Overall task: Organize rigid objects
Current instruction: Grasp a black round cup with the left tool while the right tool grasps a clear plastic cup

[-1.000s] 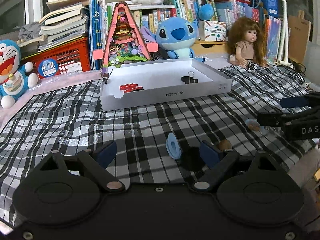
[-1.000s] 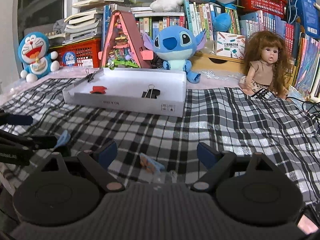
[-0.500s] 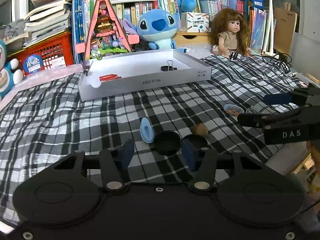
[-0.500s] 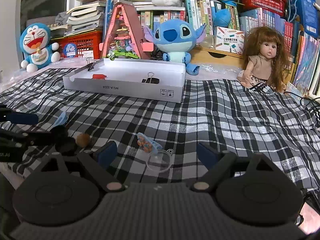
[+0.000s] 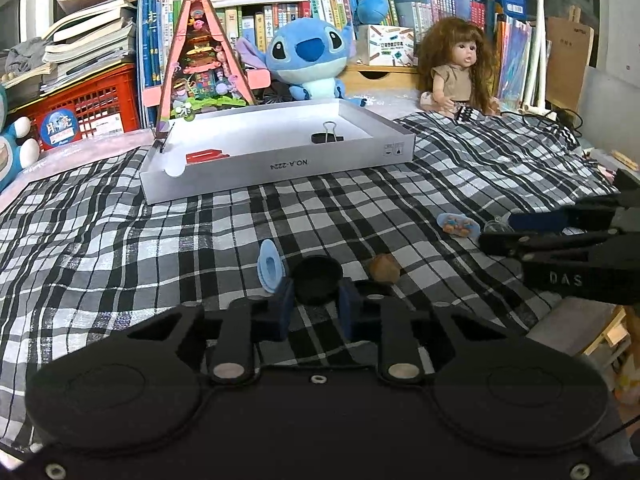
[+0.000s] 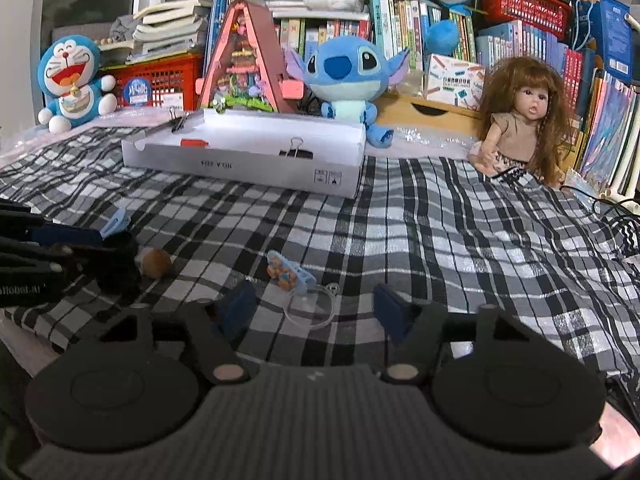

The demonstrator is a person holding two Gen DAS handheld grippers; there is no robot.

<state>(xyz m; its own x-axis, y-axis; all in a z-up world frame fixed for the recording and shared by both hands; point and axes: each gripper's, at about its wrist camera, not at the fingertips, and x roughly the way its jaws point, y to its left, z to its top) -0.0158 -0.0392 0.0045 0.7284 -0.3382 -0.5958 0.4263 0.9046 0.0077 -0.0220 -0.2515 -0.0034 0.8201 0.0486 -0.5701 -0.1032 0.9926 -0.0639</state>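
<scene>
Both grippers near the white box (image 5: pixel 280 168).
Left gripper (image 5: pixel 316 312) pinches a black cap (image 5: pixel 317 285); right gripper (image 6: pixel 314 310), jaws just closing, straddles a clear ring (image 6: pixel 310 307).

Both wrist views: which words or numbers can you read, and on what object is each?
"NO.A-2224", upside down, on the white box front wall.
"DAS" on the right gripper body.
"月亮" on the round blue sticker of the red crate.
Book spines: too small.

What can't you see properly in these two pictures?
- Left wrist view: the near side of the black round lid is hidden behind the left gripper.
- Right wrist view: the white box wall hides the binder clip's lower part.
- Right wrist view: the clear ring is too faint to identify.
</scene>
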